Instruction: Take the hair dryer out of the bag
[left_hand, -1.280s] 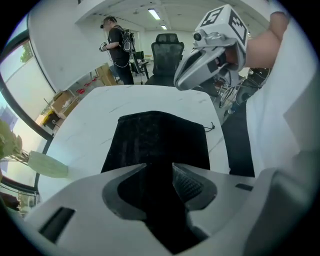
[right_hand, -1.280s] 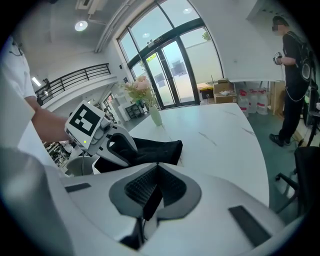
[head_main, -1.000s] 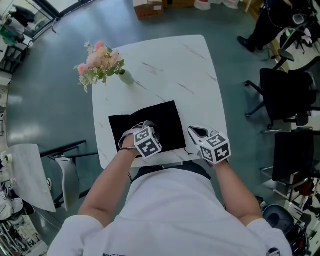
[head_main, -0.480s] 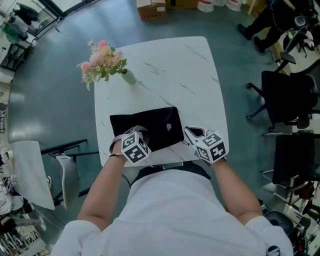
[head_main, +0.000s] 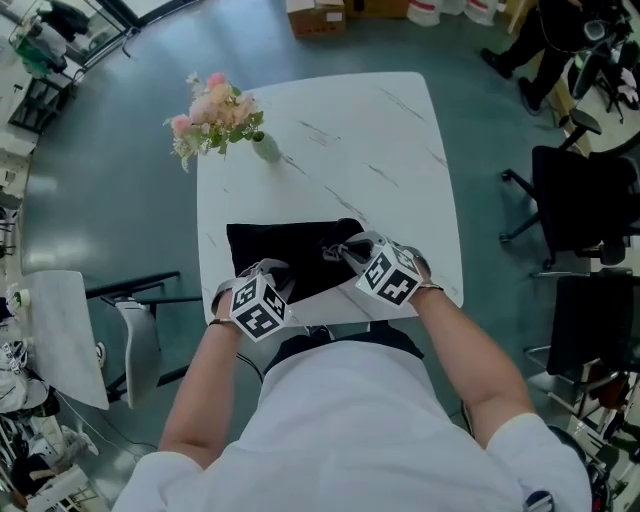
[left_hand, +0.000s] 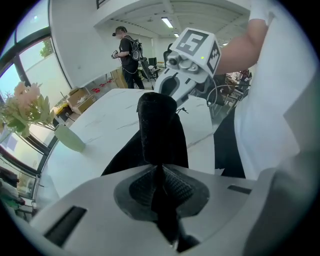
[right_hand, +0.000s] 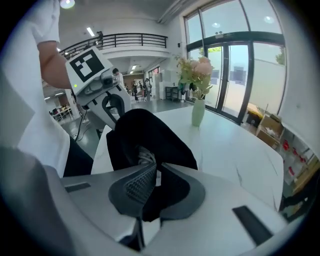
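Observation:
A black fabric bag (head_main: 290, 255) lies near the front edge of the white marble table (head_main: 380, 150). My left gripper (head_main: 266, 275) is at the bag's near-left end; its jaws have just been closing and now pinch a raised fold of the bag (left_hand: 160, 135) between the pads (left_hand: 172, 187). At the bag's right end, my right gripper (head_main: 345, 250) is shut on the black cloth (right_hand: 150, 135). Something pale grey (right_hand: 145, 156) shows in the bag's mouth just ahead of the right gripper (right_hand: 155, 175); what it is I cannot tell. No hair dryer is plainly visible.
A pale green vase (head_main: 262, 148) with pink flowers (head_main: 215, 112) stands at the table's far left. Black office chairs (head_main: 580, 210) are to the right of the table, and a grey chair (head_main: 130, 340) is at the left. People stand far off in the room.
The left gripper slid from the middle of the bag's near edge to its near-left end. The right gripper came in from beside the bag, rolled, and now grips its right end. The bag bunched up.

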